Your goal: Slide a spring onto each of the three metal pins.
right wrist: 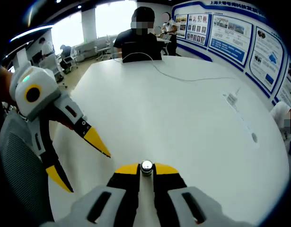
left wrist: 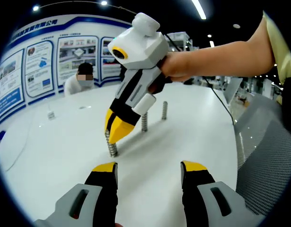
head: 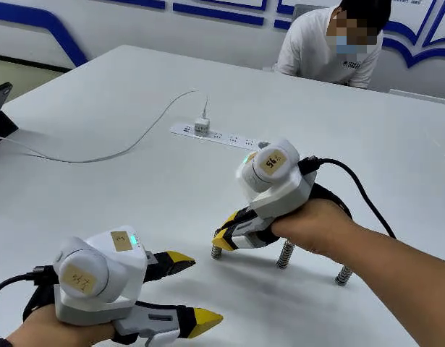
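My right tongs (right wrist: pixel 146 171) are closed down to a narrow slot, and the round shiny head of the first pin (right wrist: pixel 146 166) sits right between the yellow tips. In the right gripper view I look almost straight down onto that head. So the pin stands upright beneath me and the tongs come at it from above, at a tilt. The left gripper view shows the spring (left wrist: pixel 111 148) coiled round this pin from the tips down to the worktop (head: pixel 135 188). I cannot tell whether the tips also pinch the top coil.

My left tongs (head: pixel 195 289) gape wide and hold nothing. They hang low over the worktop and point toward the same pin, near it but clearly apart. The pin lies ahead of them, roughly in line with one of their jaws and not in the gap.

The middle pin (head: pixel 285 253) and the far pin (head: pixel 343 275) stand in a row further to my right, each with a spring around it. As I judge it, all three pins are dressed and only this last grip remains to be let go.

The move turns on the pin's upright axis. Any push or lift should run straight along it, since a sideways pull could tip the pin. The right tongs are on it, and the left are spare.
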Motion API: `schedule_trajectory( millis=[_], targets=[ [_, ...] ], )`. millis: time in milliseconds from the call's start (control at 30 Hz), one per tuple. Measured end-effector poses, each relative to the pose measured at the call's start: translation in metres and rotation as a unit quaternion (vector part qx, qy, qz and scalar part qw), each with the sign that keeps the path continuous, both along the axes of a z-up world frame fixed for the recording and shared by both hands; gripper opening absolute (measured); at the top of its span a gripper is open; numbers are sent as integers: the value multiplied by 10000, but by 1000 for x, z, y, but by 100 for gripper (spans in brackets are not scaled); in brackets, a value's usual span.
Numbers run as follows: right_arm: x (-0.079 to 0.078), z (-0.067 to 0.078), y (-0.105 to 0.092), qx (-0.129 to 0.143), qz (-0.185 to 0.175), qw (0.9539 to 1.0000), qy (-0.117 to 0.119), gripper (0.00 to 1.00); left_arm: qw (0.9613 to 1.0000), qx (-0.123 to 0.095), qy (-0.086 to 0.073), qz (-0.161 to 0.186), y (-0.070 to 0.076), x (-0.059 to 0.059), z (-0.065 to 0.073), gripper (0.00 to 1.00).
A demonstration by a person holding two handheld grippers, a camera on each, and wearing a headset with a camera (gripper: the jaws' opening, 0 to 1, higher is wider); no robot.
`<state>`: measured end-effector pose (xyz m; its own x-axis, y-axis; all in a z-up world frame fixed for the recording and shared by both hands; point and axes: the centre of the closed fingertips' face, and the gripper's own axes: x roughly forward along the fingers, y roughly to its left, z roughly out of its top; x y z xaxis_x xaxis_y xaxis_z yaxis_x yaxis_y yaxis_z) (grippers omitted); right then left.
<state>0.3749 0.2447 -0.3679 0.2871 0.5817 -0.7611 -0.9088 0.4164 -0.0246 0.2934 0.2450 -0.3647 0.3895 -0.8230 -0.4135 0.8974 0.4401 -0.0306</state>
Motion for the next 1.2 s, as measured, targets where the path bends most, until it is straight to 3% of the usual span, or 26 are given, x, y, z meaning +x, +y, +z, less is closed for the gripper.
schedule_trajectory(
  millis=[533,1200],
  targets=[
    [-5,-2,-5,1,-40,10000,-28,19,10000,-19,-16,29,0,3,2,55],
    [-33,17,-36,325,-399,9980,-360,23,9999,-50,-82,31,-1,6,10,57]
  ],
)
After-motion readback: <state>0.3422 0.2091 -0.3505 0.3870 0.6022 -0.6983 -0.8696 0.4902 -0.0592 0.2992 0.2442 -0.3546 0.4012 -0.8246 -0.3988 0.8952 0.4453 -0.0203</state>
